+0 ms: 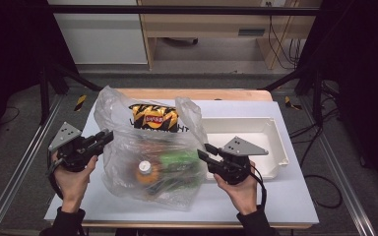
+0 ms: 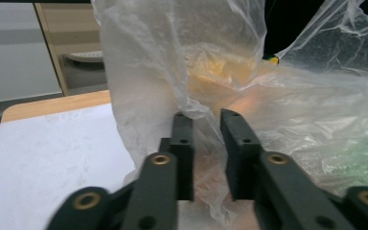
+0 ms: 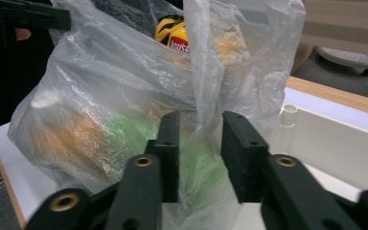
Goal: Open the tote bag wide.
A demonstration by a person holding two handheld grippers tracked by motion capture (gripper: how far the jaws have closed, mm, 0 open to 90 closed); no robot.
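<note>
White tabletop point(image 1: 285, 196) gives us open room in front and at the right; the far side is crowded by a white tray point(image 1: 270, 142). Our clear plastic bag point(image 1: 152, 152) of snacks sits mid-table, touching that tray. We judge the thin film could tear or slip if we pull apart. The left tongs point(image 1: 109, 135) are clamped on the bag's left wall, the right tongs point(image 1: 203, 151) pinch its right handle strip.
</note>
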